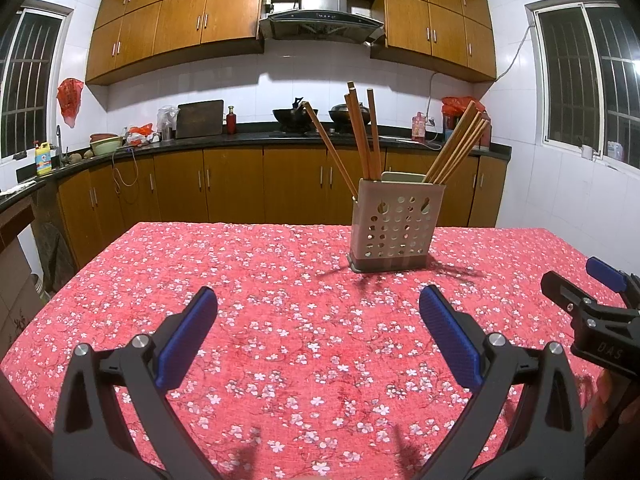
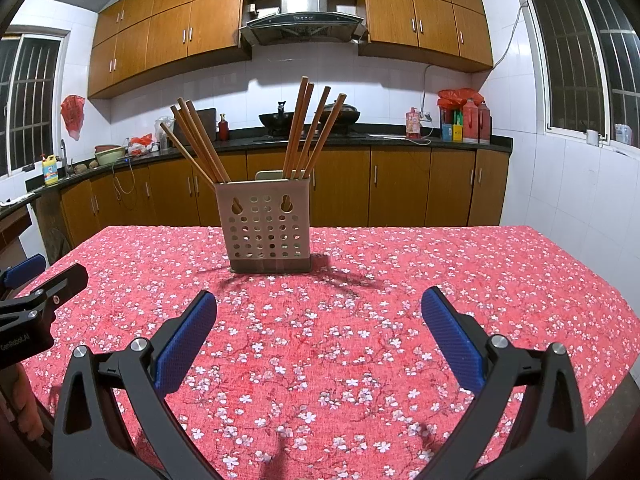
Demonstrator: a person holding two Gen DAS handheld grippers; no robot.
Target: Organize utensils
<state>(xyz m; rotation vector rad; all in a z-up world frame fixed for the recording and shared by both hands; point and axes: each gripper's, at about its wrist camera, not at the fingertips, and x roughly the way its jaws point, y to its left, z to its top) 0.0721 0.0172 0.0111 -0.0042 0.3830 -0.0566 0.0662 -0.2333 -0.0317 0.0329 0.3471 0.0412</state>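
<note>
Right gripper (image 2: pixel 319 312): jaws spread wide, nothing between the blue pads, hovering low over the red floral tablecloth (image 2: pixel 480 272). Left gripper (image 1: pixel 318 312): likewise spread and empty, alongside the right.

Perforated utensil holder (image 2: pixel 267 232) stands upright on the cloth, ahead of both grippers and apart from them. From the right gripper it lies nearly straight ahead, slightly left of centre; from the left it sits ahead and off to the right.

Chopsticks (image 2: pixel 298 128) stand in the holder in two fanned bundles, long axes steeply upright, tips leaning outward.

Judgement: no loose utensil visible on the cloth; the right gripper has the straighter line.
</note>
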